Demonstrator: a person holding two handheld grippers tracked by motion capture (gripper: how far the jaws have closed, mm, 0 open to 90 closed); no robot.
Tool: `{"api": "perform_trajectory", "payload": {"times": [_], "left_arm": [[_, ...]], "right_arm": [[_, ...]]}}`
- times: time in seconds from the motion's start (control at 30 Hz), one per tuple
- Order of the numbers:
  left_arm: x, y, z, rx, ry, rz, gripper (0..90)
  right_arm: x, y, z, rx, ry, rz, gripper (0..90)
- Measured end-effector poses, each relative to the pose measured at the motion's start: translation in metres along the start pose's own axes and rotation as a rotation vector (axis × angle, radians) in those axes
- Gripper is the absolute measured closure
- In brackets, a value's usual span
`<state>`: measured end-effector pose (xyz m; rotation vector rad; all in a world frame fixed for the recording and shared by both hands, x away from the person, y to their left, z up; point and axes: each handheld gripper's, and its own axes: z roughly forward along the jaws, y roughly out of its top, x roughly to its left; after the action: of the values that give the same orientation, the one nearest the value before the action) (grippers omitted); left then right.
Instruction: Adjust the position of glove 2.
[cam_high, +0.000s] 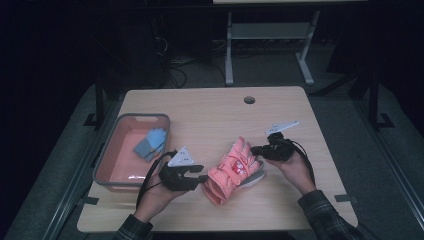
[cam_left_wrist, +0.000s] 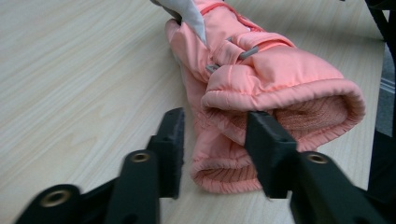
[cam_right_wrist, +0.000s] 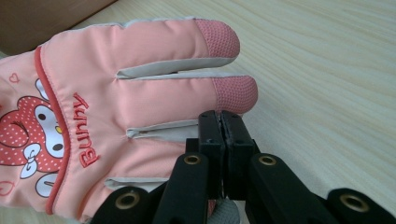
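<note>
— Two pink gloves (cam_high: 231, 172) stacked mid-table (cam_high: 210, 112)?
— Yes. Right tool (cam_high: 256, 149) pinches a fingertip, jaws pressed together. Left tool (cam_high: 204, 178) spread at the cuffs, one jaw inside the upper cuff.
</note>
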<state>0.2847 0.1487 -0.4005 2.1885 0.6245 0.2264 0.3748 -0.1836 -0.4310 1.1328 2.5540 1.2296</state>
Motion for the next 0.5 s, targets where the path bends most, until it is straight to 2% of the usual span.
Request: {"api": "perform_trajectory", "payload": {"times": [0.07, 0.17, 0.3, 0.33, 0.37, 0.4, 0.5], "left_arm": [[0.002, 0.001, 0.004, 0.009, -0.001, 0.013, 50.9], [0.003, 0.003, 0.017, 0.010, -0.025, 0.030, 45.7], [0.010, 0.005, 0.027, -0.004, -0.071, 0.017, 45.7], [0.011, 0.005, 0.028, -0.008, -0.091, 0.014, 49.5], [0.013, 0.005, 0.029, -0.005, -0.107, 0.017, 57.4], [0.013, 0.005, 0.029, 0.002, -0.095, 0.020, 64.2], [0.013, 0.006, 0.028, 0.009, -0.088, 0.008, 73.8]], "right_arm": [[0.000, 0.000, 0.001, 0.003, -0.001, 0.006, 88.2], [0.001, 0.000, 0.002, 0.007, -0.004, -0.004, 88.2], [0.000, -0.001, 0.002, 0.015, -0.012, -0.008, 88.3], [0.000, -0.001, 0.003, 0.017, -0.010, 0.000, 88.3], [0.000, -0.001, 0.003, 0.018, -0.013, 0.004, 88.3], [-0.001, -0.002, 0.002, 0.017, -0.013, 0.004, 88.3], [-0.002, -0.002, -0.001, 0.005, -0.005, -0.002, 88.3]]}}
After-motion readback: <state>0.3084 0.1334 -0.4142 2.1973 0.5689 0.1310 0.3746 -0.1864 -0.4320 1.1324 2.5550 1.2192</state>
